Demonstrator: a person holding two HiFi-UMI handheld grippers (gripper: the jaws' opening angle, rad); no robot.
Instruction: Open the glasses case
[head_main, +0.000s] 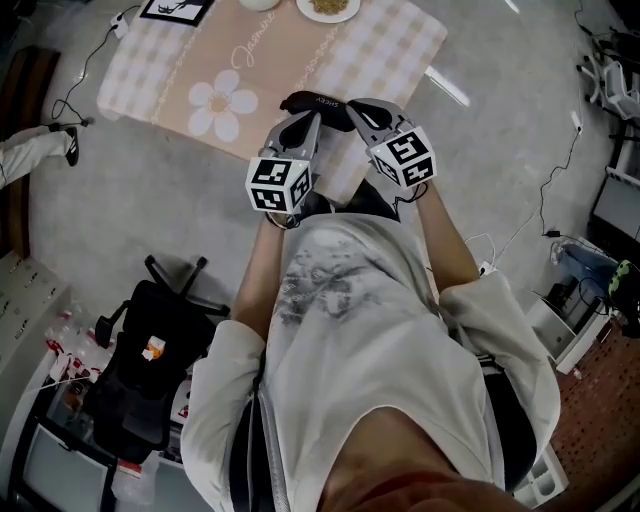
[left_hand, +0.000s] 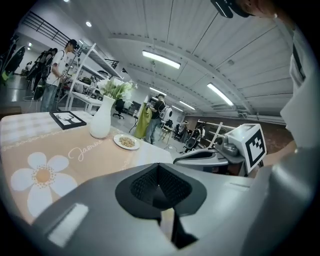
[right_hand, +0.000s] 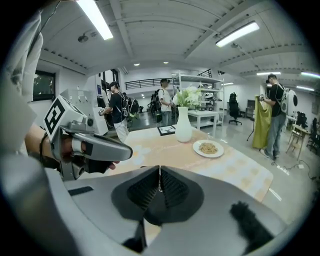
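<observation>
Head view: glasses case (head_main: 318, 103) at near edge of table (head_main: 330, 60), just ahead of and between both tips, long axis crosswise. Left gripper (head_main: 303, 122) and right gripper (head_main: 366, 110) look equally near.
Left gripper view: jaws pressed together, empty; case out of sight below.
Right gripper view: jaws together, empty; case unseen.

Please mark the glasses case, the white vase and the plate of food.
glasses case (head_main: 316, 103), head view, middle of its black top.
white vase (right_hand: 183, 131), right gripper view, middle of its body.
plate (right_hand: 208, 155), right gripper view, its bare near rim.
</observation>
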